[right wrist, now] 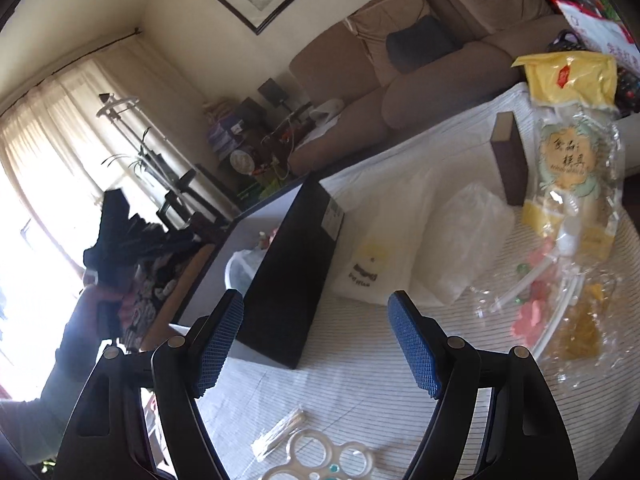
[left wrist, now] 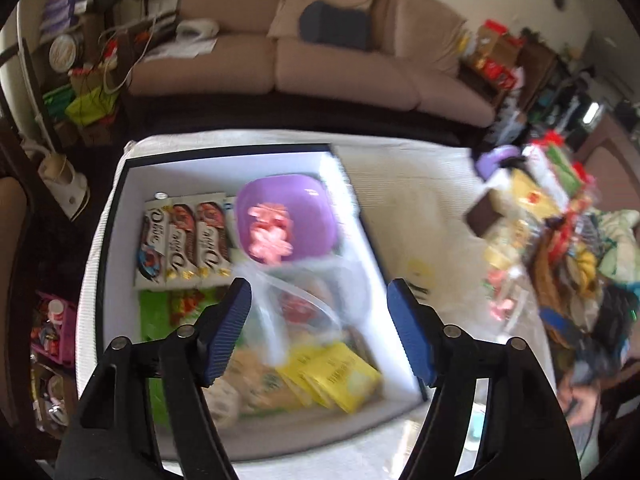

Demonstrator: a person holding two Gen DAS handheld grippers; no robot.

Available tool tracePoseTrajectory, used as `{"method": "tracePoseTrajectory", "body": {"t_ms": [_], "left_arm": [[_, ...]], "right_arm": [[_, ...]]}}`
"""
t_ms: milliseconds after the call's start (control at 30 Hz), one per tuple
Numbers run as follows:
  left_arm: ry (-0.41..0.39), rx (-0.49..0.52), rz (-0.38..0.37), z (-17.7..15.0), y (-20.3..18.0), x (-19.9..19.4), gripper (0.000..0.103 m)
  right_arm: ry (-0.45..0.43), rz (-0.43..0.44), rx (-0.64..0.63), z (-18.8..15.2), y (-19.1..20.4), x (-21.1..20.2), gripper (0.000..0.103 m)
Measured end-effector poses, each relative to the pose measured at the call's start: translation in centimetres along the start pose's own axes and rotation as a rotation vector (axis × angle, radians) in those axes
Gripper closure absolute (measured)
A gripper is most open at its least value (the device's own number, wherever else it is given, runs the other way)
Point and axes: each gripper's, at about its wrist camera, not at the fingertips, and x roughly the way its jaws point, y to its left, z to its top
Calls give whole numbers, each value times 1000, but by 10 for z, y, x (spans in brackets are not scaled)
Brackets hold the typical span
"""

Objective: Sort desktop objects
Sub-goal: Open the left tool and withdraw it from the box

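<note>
Both grippers' fingers stood apart and empty, the left gripper (left wrist: pixel 318 330) above the filled box (left wrist: pixel 120 184), so reaching right for the cellophane packet (right wrist: pixel 568 216) risked snagging the purple bowl (left wrist: pixel 286 220)

Chocolate bars (left wrist: pixel 184 242) in the box: "Dove" in script, readable on each of three wrappers.
Clear cellophane pack (right wrist: pixel 570 184) on the table: round label with Chinese characters "食品模具".
Yellow packets (left wrist: pixel 334 376) in the box: dark print, too blurred to read.

Dark box (left wrist: pixel 120 184) holds purple bowl (left wrist: pixel 286 220), chocolate bars (left wrist: pixel 184 240), yellow packets (left wrist: pixel 336 376)
</note>
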Motion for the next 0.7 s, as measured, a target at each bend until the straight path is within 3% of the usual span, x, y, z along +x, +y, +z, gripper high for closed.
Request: {"method": "tracePoseTrajectory", "body": {"t_ms": [133,233,400,500,533,700], "left_arm": [[-97,48,1,-48,-50,-22,32],[-125,26,-25,-75,-79,-23,25],[-186,21,38,-112,-115,-18,17],[-174,34,50,-127,-127,-7,3],[-163,29,45,-130,-130,-2,0],[-172,3,52,-144,-136,15,0]], "right_arm": [[-36,-84,7,5,-14,-17,25],[-26,-160,-41,3,-11,-19,25],[-12,-245,-179,-3,19,-12,25],[-8,-311,-276,-12,34,-8,13],[-4,-332,-296,-15,36,-6,2],[53,-413,-345,-29,33,9,0]]}}
